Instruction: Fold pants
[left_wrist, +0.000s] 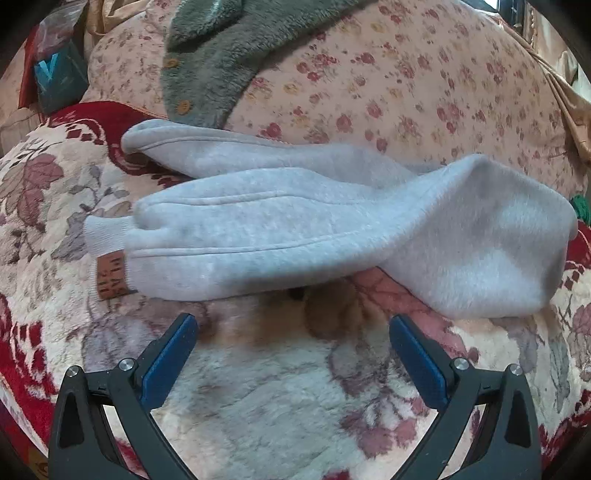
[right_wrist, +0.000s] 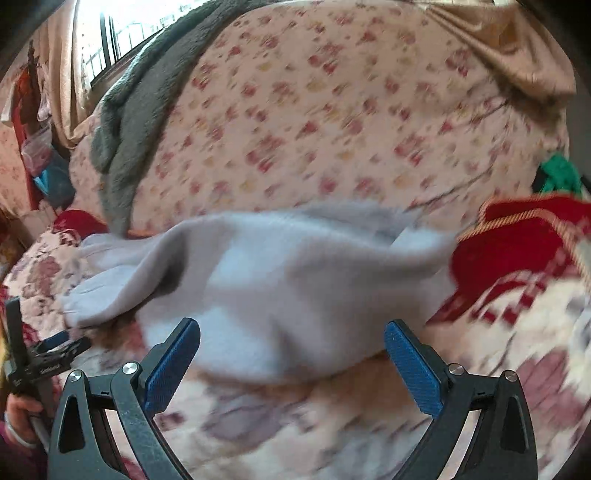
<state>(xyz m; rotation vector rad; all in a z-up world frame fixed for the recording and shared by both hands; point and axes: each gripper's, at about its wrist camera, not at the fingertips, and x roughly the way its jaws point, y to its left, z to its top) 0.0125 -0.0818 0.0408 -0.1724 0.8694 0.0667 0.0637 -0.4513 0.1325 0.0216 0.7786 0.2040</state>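
Light grey sweatpants (left_wrist: 295, 229) lie across a floral blanket on a bed, legs pointing left, one leg in front of the other. The near leg ends in a ribbed cuff with a brown label (left_wrist: 110, 275). The waist end bulges at the right. My left gripper (left_wrist: 293, 328) is open and empty, just short of the near leg's lower edge. In the right wrist view the pants (right_wrist: 266, 291) are blurred; my right gripper (right_wrist: 291, 332) is open at the waist end's near edge, with cloth showing between the fingers. The left gripper (right_wrist: 48, 354) shows at the far left there.
A pink flowered quilt (left_wrist: 406, 81) is heaped behind the pants, with a fuzzy grey-green garment (left_wrist: 221, 55) on it. A red part of the blanket (right_wrist: 517, 243) lies right of the waist. A green item (right_wrist: 559, 173) sits at the far right. A window is at the upper left.
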